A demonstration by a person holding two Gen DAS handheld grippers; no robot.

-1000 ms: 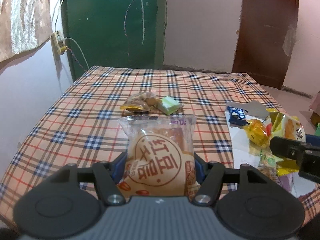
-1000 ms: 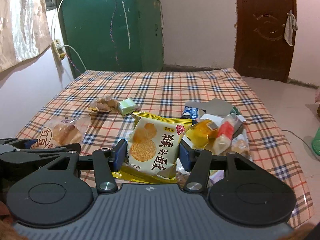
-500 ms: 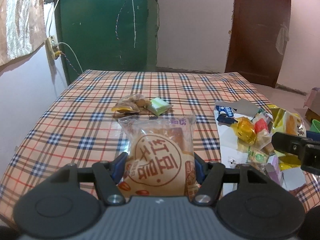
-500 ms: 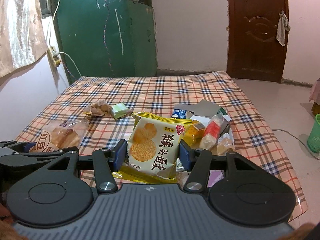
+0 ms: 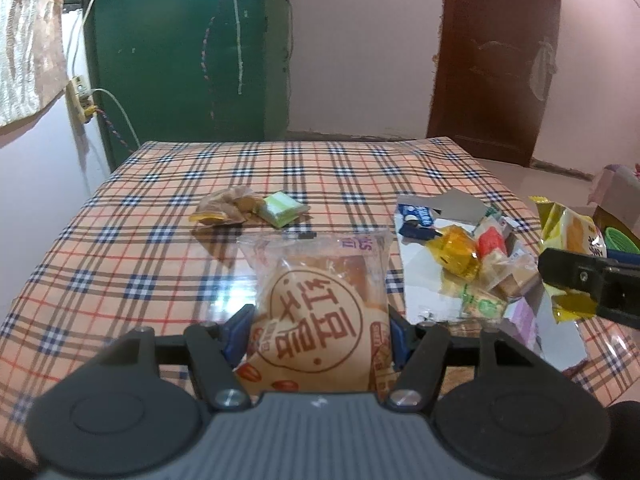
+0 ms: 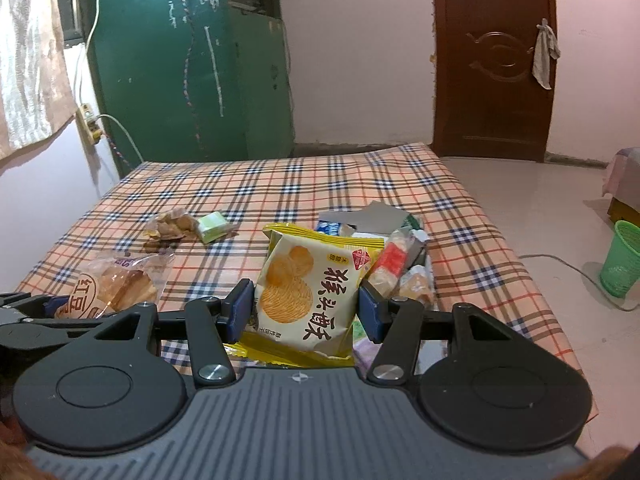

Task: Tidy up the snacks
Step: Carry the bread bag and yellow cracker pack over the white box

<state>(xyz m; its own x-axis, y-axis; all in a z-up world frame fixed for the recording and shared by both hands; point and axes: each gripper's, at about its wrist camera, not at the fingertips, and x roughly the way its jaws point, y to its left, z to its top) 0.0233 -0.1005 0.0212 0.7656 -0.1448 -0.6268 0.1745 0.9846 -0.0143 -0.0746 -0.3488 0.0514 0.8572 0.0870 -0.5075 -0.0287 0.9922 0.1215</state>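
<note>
Bread packet [image 5: 320, 316] squeezed tall between left gripper [image 5: 318, 334] fingers; two small snacks [image 5: 248, 210] straight ahead on worktop [image 5: 120, 248]. Chips bag [image 6: 308, 296] pinched by right gripper [image 6: 306, 310].

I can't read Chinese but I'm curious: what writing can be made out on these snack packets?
"红豆": bread packet, seen upside down in the left hand-held gripper.
"猴头菇": yellow chip bag in the right hand-held gripper, likely; the strokes are stylised.
Chalk marks on green door: unreadable.
Blue packet: too small.
</note>
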